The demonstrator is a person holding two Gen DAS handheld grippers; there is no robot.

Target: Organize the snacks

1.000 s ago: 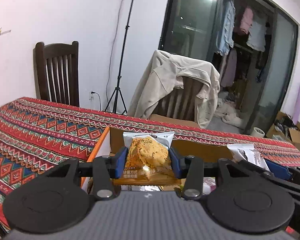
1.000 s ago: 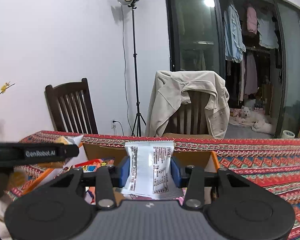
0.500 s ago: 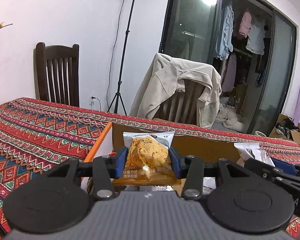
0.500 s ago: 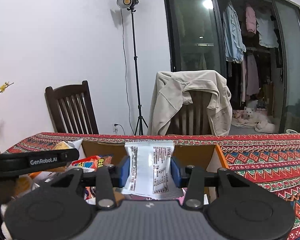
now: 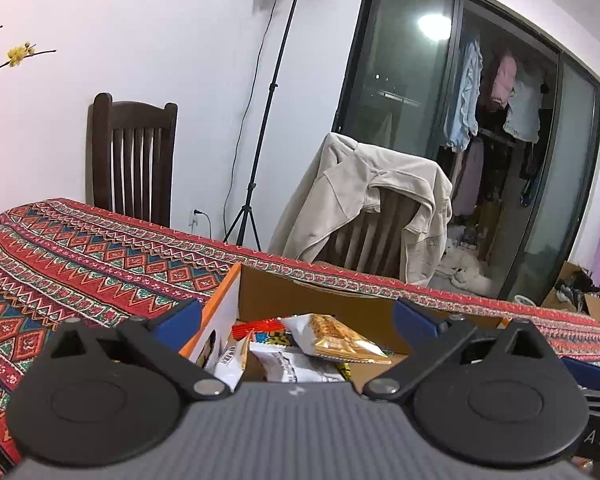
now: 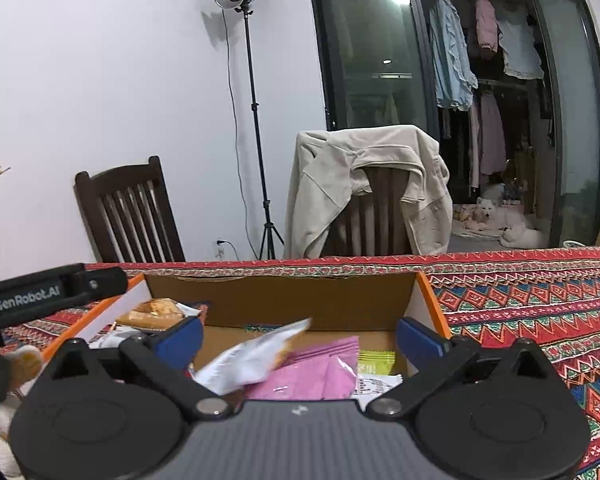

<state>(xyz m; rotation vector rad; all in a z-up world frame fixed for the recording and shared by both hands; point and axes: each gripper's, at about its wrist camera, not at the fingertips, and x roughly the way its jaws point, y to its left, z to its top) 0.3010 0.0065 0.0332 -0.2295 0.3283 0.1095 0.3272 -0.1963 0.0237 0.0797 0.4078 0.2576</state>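
While we hold both tools over the cardboard box (image 5: 312,292), the left gripper (image 5: 296,318) stands with its blue pads spread wide and nothing between them. Low in the centre of the left wrist view, the orange cracker packet (image 5: 336,338) lies tilted on top of other wrappers inside the box. Our right gripper (image 6: 298,334) is likewise released, its pads far apart. Between them, in the lower middle of the right wrist view, the white snack packet (image 6: 252,356) is blurred and slanted above a pink pouch (image 6: 320,372) and a yellow-green sachet (image 6: 376,362) on the box floor. At the left edge of that view we see the other tool's black arm. Around the box lies the red patterned tablecloth (image 6: 532,304).
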